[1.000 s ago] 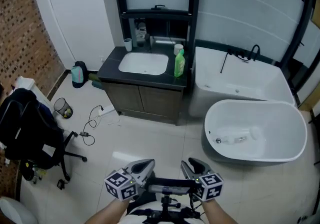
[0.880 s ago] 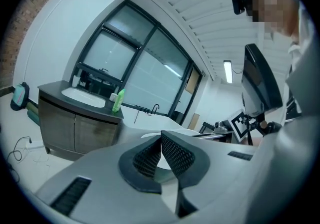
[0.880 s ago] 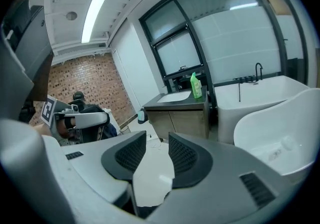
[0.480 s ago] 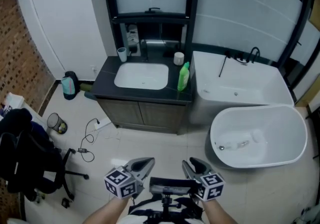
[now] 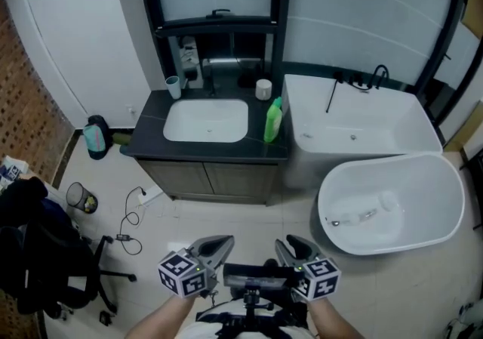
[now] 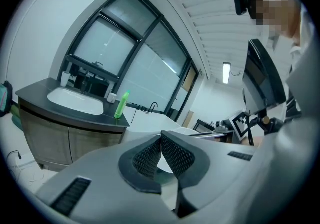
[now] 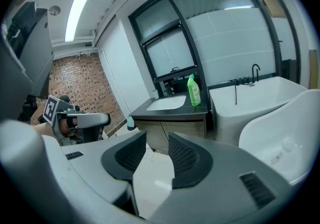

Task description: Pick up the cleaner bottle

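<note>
In the head view the green cleaner bottle (image 5: 272, 120) stands upright on the dark counter (image 5: 151, 122), just right of the sink (image 5: 205, 120) and near the counter's edge. Open floor separates it from the left gripper (image 5: 213, 248) and right gripper (image 5: 290, 248). In the left gripper view the jaws are pressed together, empty. In the right gripper view the jaws stand parted, empty. The bottle looks like light, smooth plastic, probably slippery, so it is best clasped around the waist.
</note>
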Demonstrator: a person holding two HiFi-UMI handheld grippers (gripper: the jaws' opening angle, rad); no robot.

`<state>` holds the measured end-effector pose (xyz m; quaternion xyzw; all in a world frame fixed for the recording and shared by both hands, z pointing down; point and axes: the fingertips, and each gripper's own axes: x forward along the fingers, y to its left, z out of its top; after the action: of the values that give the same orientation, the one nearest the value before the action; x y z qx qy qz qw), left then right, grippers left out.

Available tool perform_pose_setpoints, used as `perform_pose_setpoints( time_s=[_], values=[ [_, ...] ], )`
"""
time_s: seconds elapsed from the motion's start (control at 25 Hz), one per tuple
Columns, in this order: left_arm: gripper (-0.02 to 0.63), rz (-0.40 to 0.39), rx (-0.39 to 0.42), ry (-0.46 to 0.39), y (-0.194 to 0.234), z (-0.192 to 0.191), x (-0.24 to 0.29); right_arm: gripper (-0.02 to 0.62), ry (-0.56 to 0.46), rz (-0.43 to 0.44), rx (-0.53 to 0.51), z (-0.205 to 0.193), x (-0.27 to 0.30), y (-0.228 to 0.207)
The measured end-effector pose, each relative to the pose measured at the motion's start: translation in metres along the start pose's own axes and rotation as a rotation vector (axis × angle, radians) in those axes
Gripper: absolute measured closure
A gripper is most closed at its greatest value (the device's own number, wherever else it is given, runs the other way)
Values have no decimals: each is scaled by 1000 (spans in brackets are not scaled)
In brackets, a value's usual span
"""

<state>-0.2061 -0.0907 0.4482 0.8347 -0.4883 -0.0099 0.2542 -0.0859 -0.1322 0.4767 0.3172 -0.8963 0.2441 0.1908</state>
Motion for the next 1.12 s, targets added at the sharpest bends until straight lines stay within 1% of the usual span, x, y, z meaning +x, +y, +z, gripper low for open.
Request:
perform_pose_setpoints(
  time_s=[0.24, 0.36, 0.56, 0.88, 1.0, 1.12],
  values=[
    [604, 34, -10, -12, 23, 18, 32, 446, 17, 30, -7, 22, 28, -31],
    [604, 60, -14, -25, 37, 32, 54, 446, 15, 40, -23, 44, 44, -52],
    [604, 82, -24, -48, 51, 58, 95, 446, 17, 59, -43, 83, 66, -90],
    [604, 94, -24, -35, 59, 80, 155, 446, 0, 82, -41, 124, 86, -137],
    [604, 102, -13, -33, 61, 87, 170, 447, -4, 91, -37, 132, 91, -151],
    [604, 92, -6, -36, 62, 93, 179, 446, -4, 103, -34, 136, 96, -159]
  ],
)
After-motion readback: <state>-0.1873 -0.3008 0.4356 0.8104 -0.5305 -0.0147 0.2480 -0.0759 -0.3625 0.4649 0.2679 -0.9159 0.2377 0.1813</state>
